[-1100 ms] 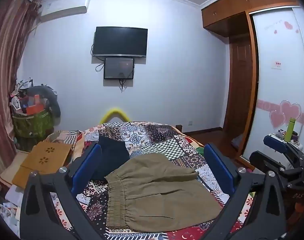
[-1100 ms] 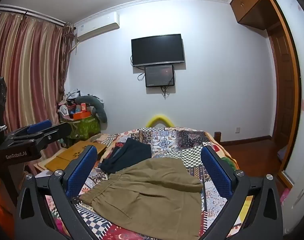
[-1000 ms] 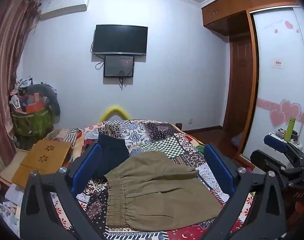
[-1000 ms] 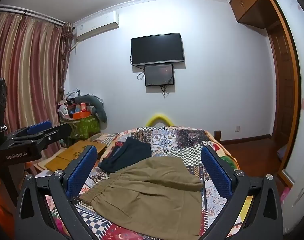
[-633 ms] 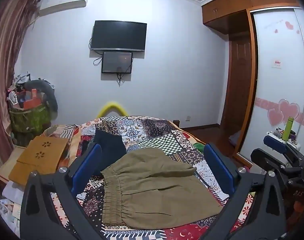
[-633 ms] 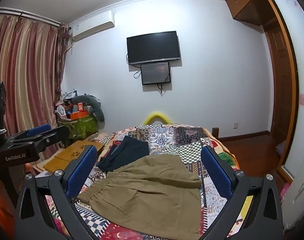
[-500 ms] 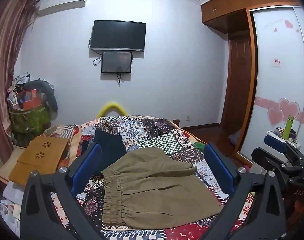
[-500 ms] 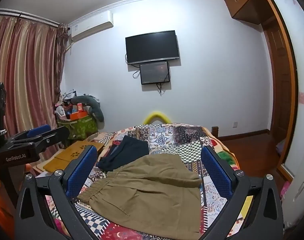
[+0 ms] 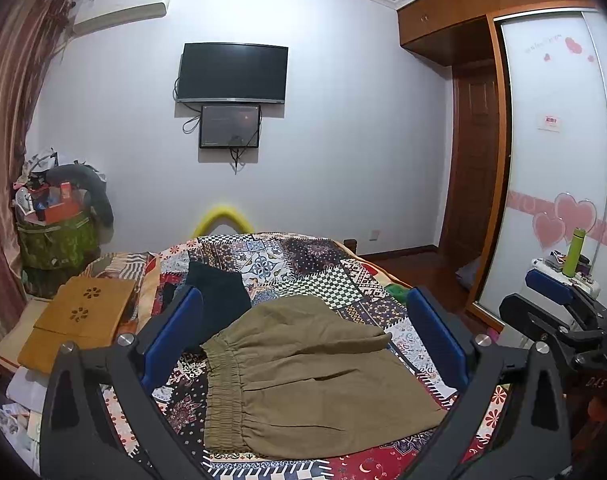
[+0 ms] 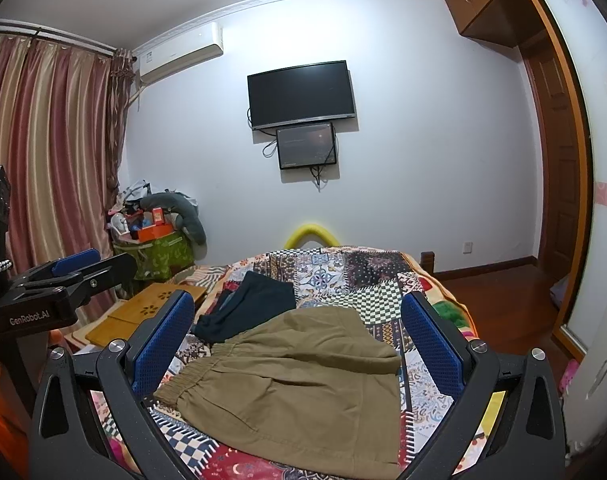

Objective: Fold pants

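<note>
While both hand-held grippers, left (image 9: 303, 344) and right (image 10: 297, 344), hover released, the olive pants (image 9: 303, 376) lie folded at lower centre on the quilted bed (image 9: 303, 256); a one-layer pinch would likely undo that fold.

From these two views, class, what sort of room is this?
Most likely a home bedroom: a bed with a patchwork quilt, a wall-mounted television, and a sliding-door wardrobe.
</note>
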